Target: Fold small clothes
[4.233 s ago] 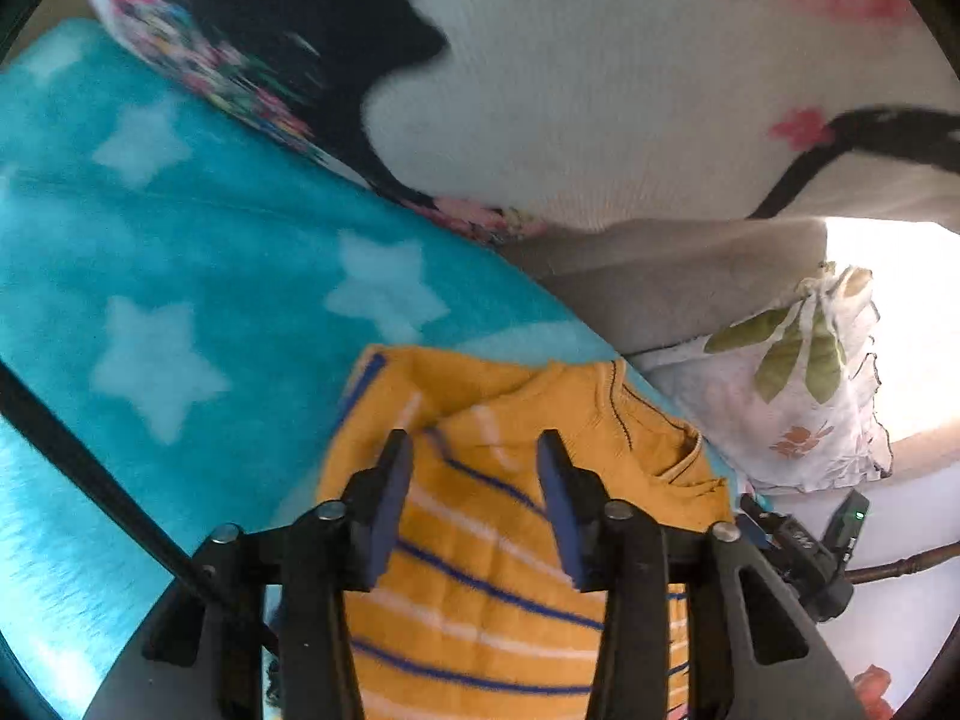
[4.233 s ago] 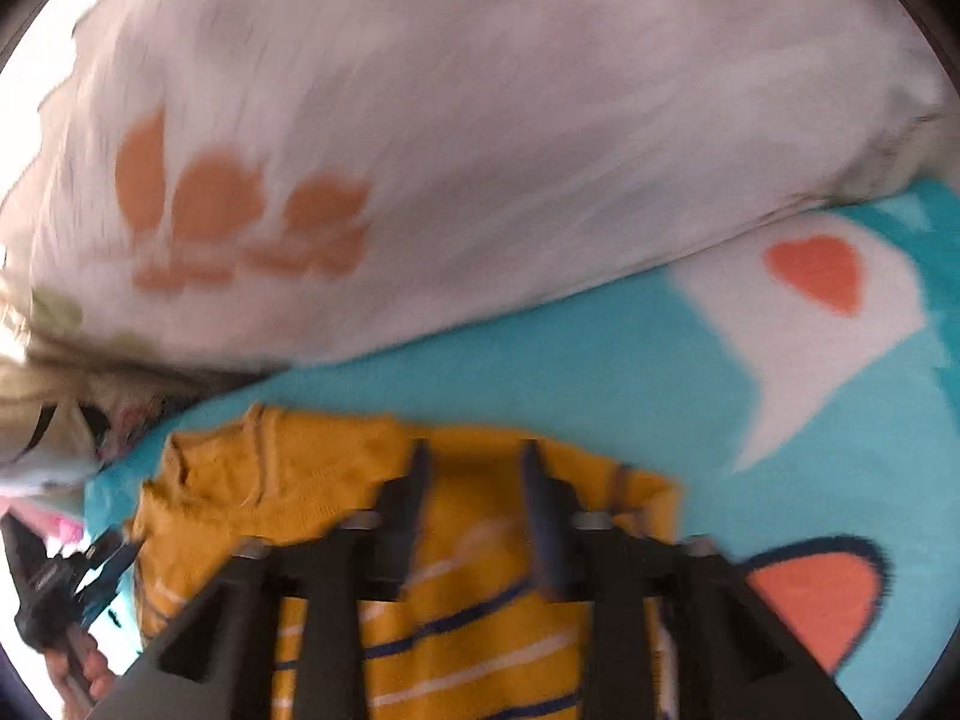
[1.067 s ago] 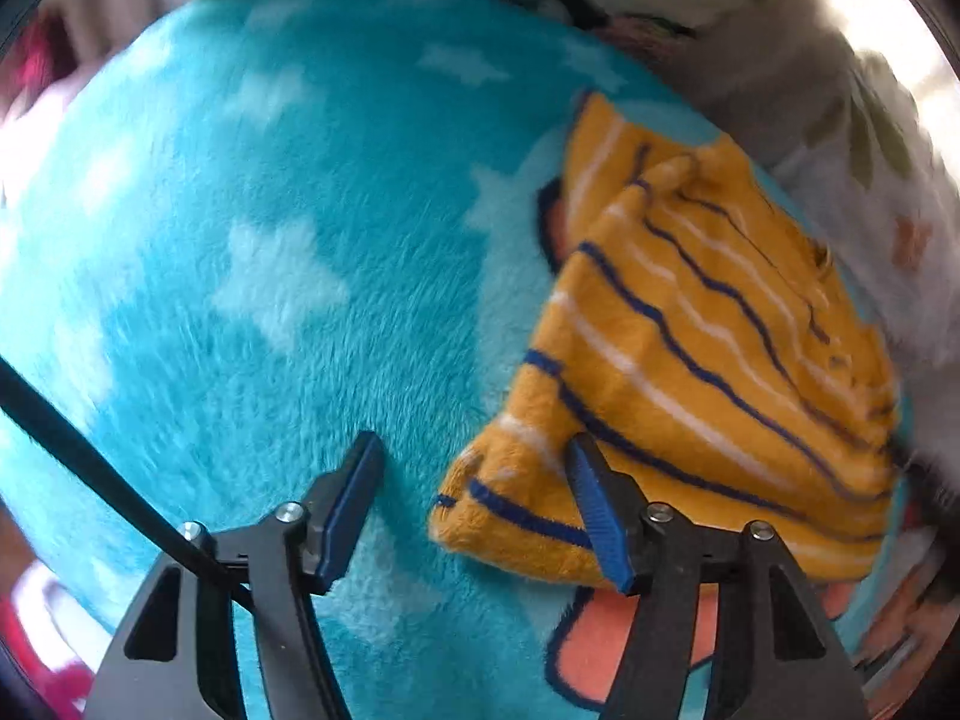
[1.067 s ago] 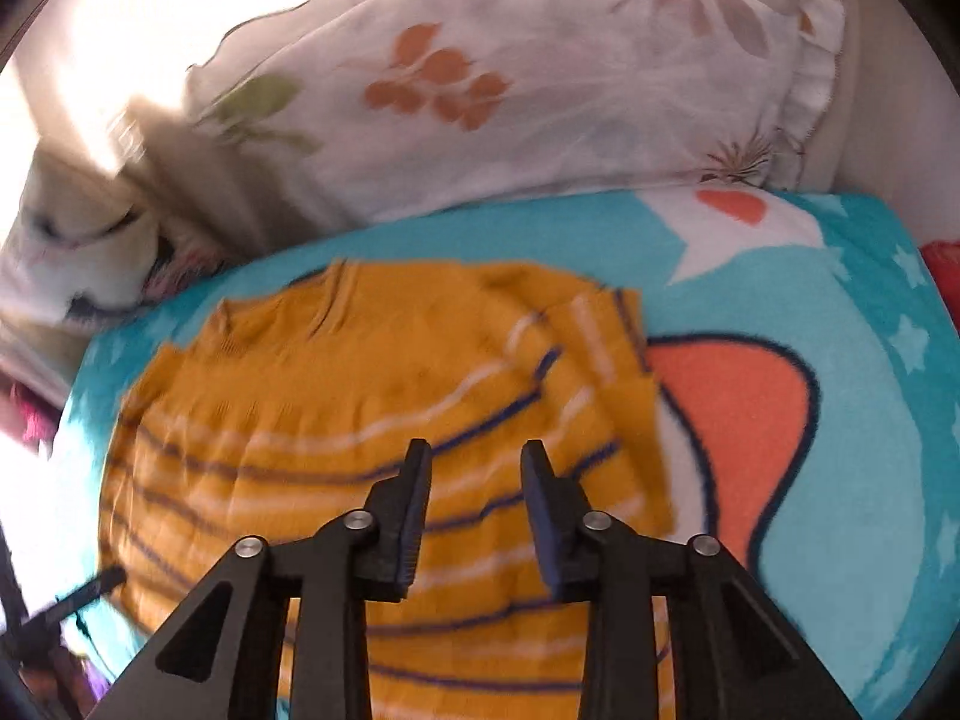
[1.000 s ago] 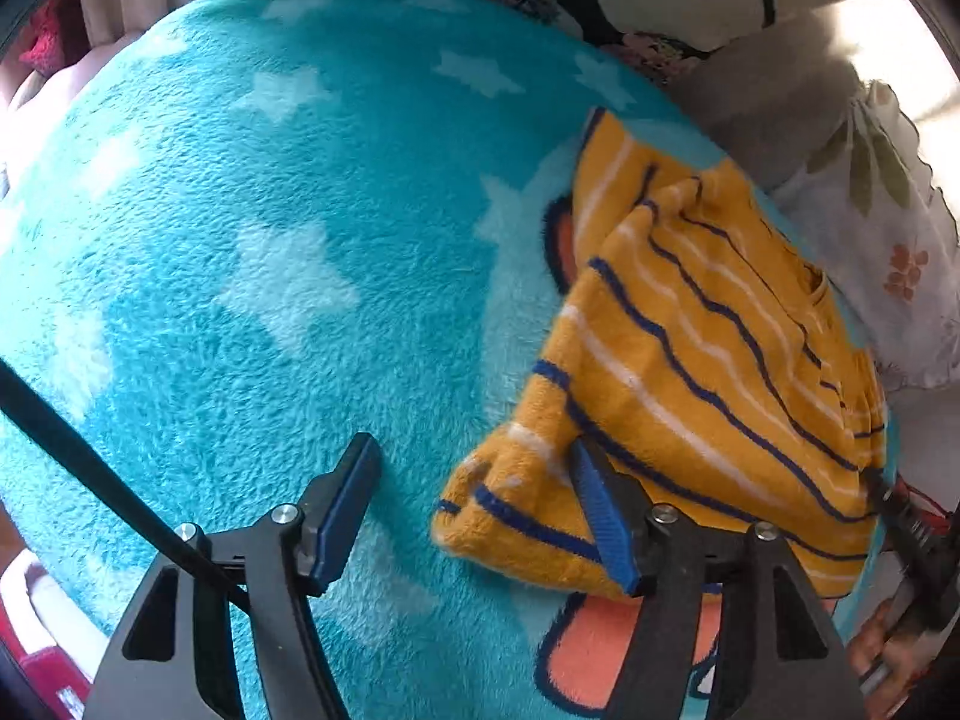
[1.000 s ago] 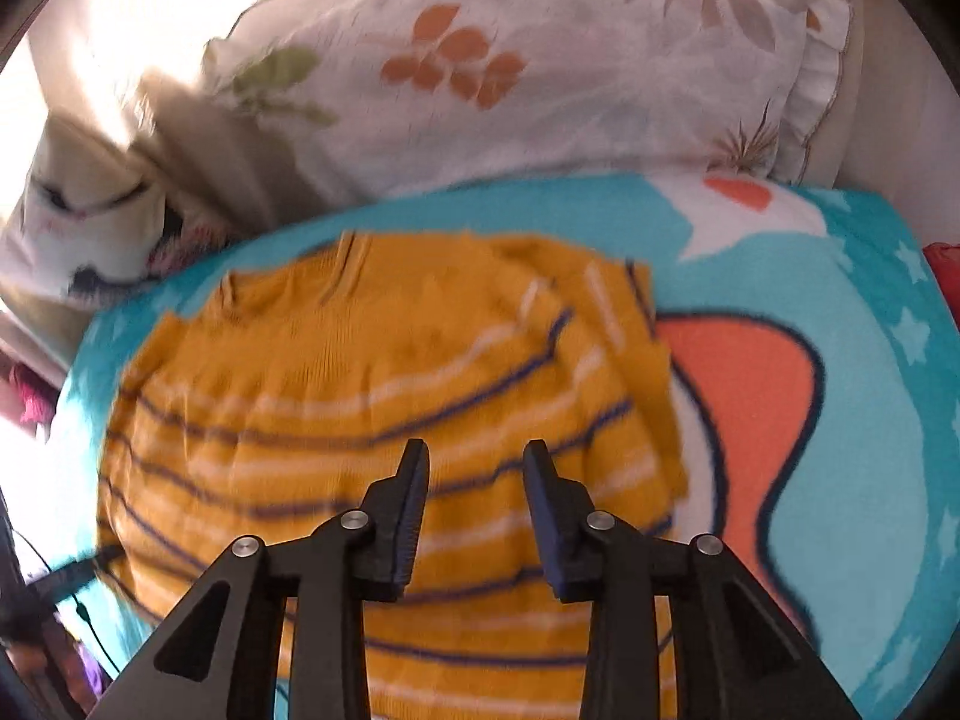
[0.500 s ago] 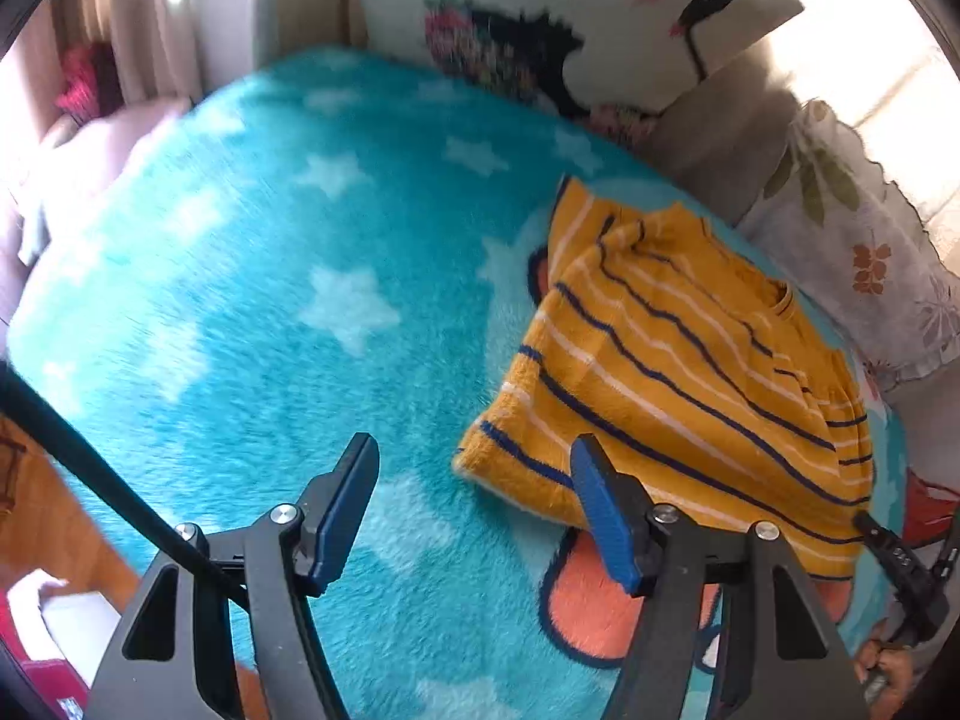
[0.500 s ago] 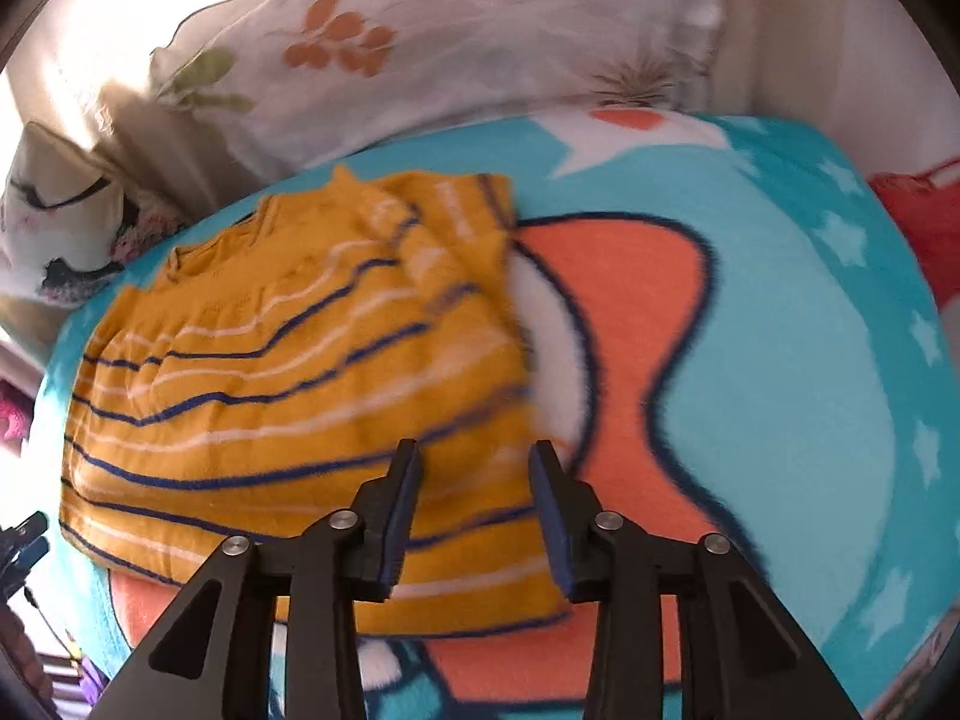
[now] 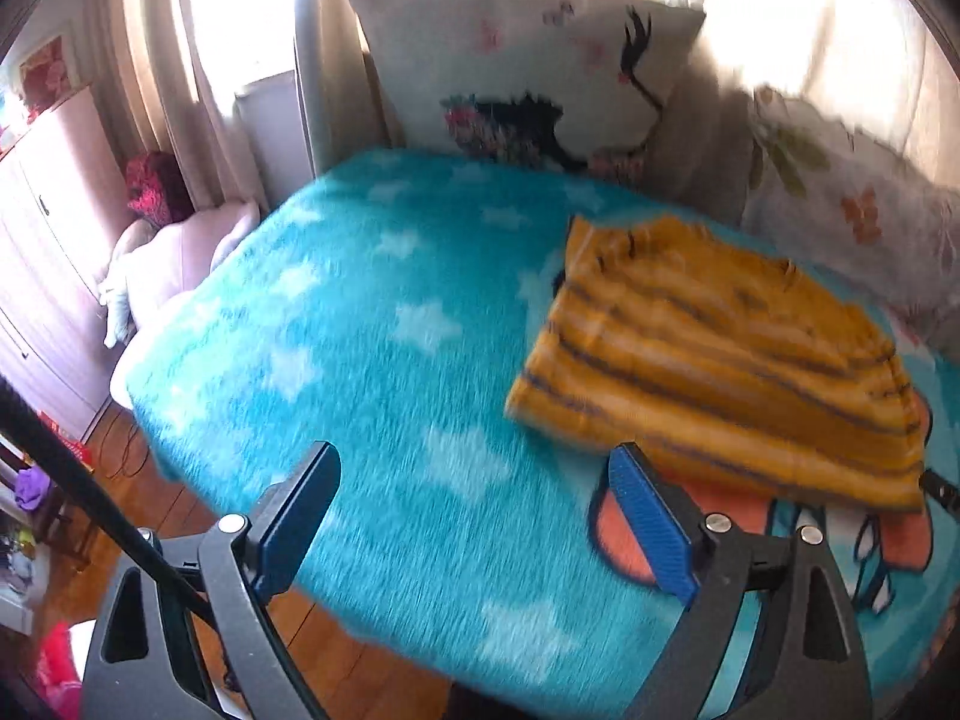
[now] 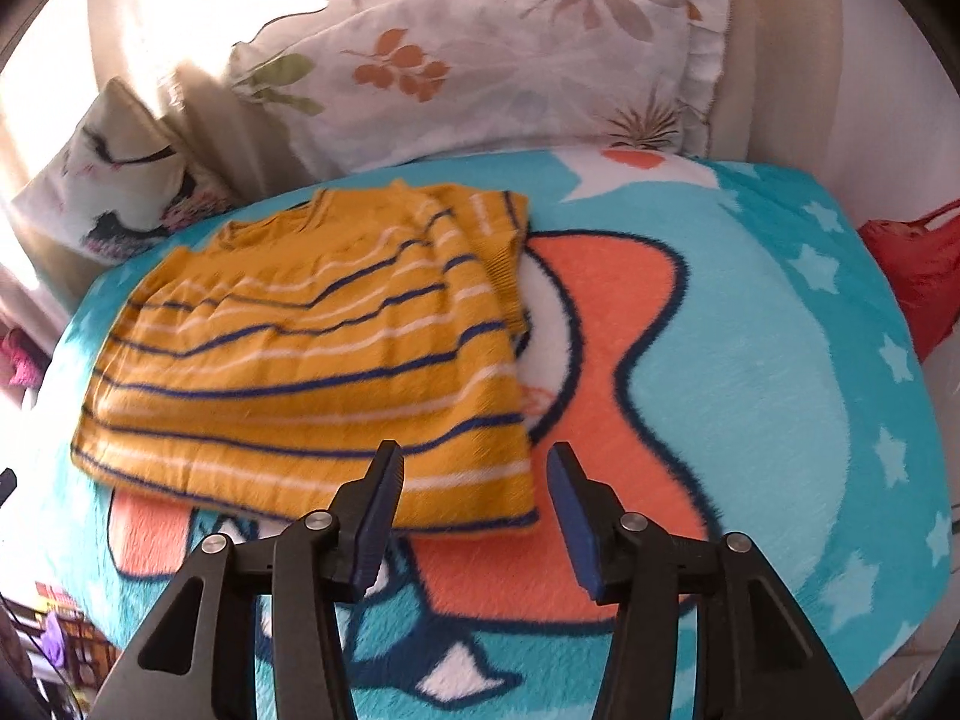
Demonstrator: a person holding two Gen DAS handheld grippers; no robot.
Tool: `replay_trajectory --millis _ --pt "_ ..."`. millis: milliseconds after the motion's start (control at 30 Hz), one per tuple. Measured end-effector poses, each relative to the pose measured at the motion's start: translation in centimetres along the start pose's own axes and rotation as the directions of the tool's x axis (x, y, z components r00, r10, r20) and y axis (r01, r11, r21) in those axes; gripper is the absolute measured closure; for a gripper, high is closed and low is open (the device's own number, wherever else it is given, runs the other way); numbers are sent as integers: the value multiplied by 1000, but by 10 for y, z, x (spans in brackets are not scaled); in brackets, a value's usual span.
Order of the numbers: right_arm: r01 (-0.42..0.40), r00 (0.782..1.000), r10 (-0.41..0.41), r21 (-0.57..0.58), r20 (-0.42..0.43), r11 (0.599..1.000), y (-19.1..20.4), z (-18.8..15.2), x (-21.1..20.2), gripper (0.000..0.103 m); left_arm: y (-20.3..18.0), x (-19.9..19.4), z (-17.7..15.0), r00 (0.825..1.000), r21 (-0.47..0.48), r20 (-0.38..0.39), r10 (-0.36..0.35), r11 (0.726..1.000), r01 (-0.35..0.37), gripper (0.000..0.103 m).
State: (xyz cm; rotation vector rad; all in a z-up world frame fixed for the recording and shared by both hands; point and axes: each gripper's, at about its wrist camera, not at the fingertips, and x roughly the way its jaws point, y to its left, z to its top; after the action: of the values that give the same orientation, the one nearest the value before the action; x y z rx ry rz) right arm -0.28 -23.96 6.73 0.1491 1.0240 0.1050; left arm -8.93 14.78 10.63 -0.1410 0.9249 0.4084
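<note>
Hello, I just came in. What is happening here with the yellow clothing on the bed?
A person holding a gripper in each hand is folding small clothes. The yellow striped sweater lies on the turquoise blanket, with a sleeve folded in over its body. Neither gripper holds it: the left gripper is open and hovers near the sweater's lower corner, and the right gripper is open just short of its bottom hem. Floral pillows stand behind it.

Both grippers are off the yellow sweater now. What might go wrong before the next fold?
The sweater lies on a fluffy blanket; a low pinch may catch pile with the hem. The folded sleeve sits loosely on top and could flip open. The right gripper and left gripper are open and apart from the fabric.
</note>
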Motion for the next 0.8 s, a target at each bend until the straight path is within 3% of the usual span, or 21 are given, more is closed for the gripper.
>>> replay_trajectory --millis 200,400,533,800 --pt "-7 1000 7 -11 -21 1000 12 -8 -1 49 4 7 -5 998 -10 -60 -26 1000 26 13" --pt "8 1000 -8 -18 -19 1000 38 3 -1 47 1 24 7 995 68 -68 -66 995 71 13" --pt "-6 1000 5 -50 -26 999 83 18 11 47 15 40 22 993 114 -84 -80 989 90 13" --pt "-27 1000 24 -236 -18 971 227 56 62 47 64 82 54 986 108 -133 -97 988 112 13"
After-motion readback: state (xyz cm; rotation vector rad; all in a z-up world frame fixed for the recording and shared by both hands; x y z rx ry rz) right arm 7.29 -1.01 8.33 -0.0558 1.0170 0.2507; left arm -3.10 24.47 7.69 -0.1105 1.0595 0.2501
